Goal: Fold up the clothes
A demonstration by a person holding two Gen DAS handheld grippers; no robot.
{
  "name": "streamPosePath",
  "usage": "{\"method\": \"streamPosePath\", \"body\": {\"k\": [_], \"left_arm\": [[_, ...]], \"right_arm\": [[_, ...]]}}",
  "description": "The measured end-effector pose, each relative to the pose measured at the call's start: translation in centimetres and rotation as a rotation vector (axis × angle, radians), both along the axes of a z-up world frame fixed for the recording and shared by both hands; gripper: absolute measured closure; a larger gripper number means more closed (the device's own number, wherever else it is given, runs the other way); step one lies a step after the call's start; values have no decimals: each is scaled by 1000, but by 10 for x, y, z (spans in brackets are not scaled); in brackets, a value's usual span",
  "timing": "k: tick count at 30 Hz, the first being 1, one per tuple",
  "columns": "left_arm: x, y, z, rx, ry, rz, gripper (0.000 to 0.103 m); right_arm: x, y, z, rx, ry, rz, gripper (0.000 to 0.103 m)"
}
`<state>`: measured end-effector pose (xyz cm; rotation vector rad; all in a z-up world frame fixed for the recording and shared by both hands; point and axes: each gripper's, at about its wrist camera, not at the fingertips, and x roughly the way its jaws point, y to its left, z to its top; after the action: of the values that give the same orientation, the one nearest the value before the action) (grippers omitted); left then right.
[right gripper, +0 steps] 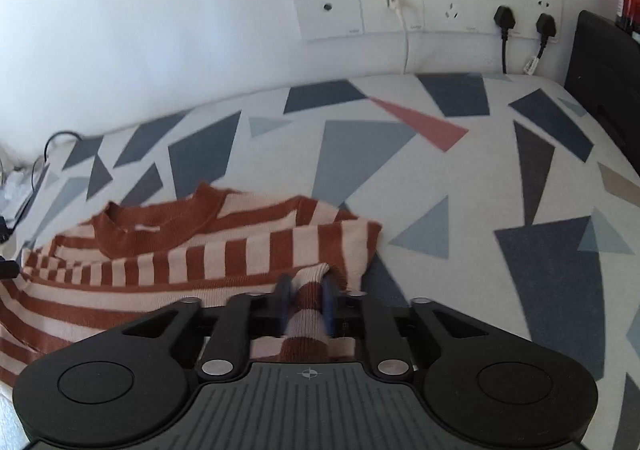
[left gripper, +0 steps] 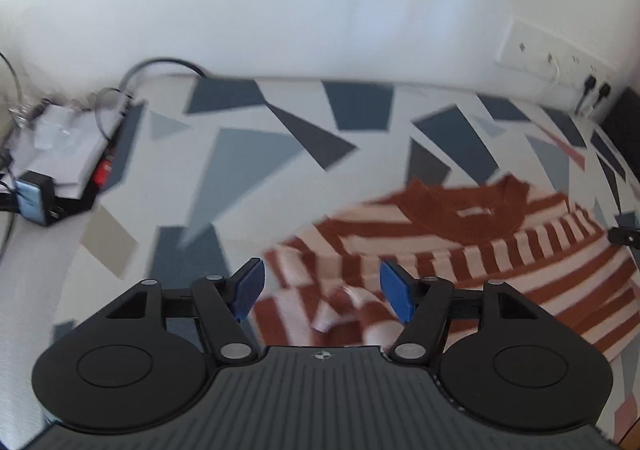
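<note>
A rust-and-cream striped sweater (left gripper: 500, 246) lies on a bed with a geometric-patterned sheet (left gripper: 248, 154). My left gripper (left gripper: 322, 290) is open, its blue pads apart over a crumpled sleeve part of the sweater, holding nothing. In the right wrist view the sweater (right gripper: 160, 254) lies to the left, collar toward the wall, one sleeve folded across the chest. My right gripper (right gripper: 306, 300) is shut on the sleeve's cuff end, which bunches between the blue pads.
A white box with cables and a black adapter (left gripper: 60, 158) sits at the bed's far left. A wall socket strip (right gripper: 428, 6) with plugged cords is behind the bed. A black object (right gripper: 604, 74) stands at the right edge.
</note>
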<state>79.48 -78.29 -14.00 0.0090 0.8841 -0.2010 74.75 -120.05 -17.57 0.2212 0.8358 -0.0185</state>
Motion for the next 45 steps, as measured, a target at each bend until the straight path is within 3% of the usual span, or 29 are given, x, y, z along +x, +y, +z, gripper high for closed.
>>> {"method": "streamPosePath", "body": {"k": [2,6,8,14,19,22,28,30,33,34,36,38,42,45], "left_arm": [[-6,12,12,3,-44,11,37],[-40,15,24,53,-160,-72,34],[-59,6,18,109,-203,-147,26],[-89,-30,-17,338,-195,-330,25],[-98,-53,-43,495,-261,-387,25],[-93,-59,-49,522,-286,-385,25],[-72,-62,-47,490,-327,-373,26],[-67,-61,-45,458,-328,-395,35],[-61,-59,-42,401,-320,-425,71],[-57,-56,-40,374,-309,-411,94],[-50,-50,-37,321,-287,-383,96],[-43,-45,-33,267,-265,-355,97],[-29,-33,-27,161,-220,-298,98],[-10,-18,-20,81,-176,-185,98]], "right_arm": [[-4,-7,10,-21,-30,-5,65],[-19,-14,26,-25,-62,43,64],[-32,-8,27,-62,-76,89,60],[-68,19,17,-179,-86,209,56],[-73,35,-6,-301,-10,244,57],[-65,34,-11,-308,-15,206,58],[-38,34,-9,-283,-75,168,60],[-29,38,-7,-287,-96,181,61],[-18,45,-7,-308,-112,221,64],[-15,46,-7,-313,-115,235,68],[-8,49,-8,-309,-110,261,88],[-4,50,-7,-303,-108,262,95],[3,40,-1,-244,-127,201,98],[12,26,5,-163,-131,126,99]]}}
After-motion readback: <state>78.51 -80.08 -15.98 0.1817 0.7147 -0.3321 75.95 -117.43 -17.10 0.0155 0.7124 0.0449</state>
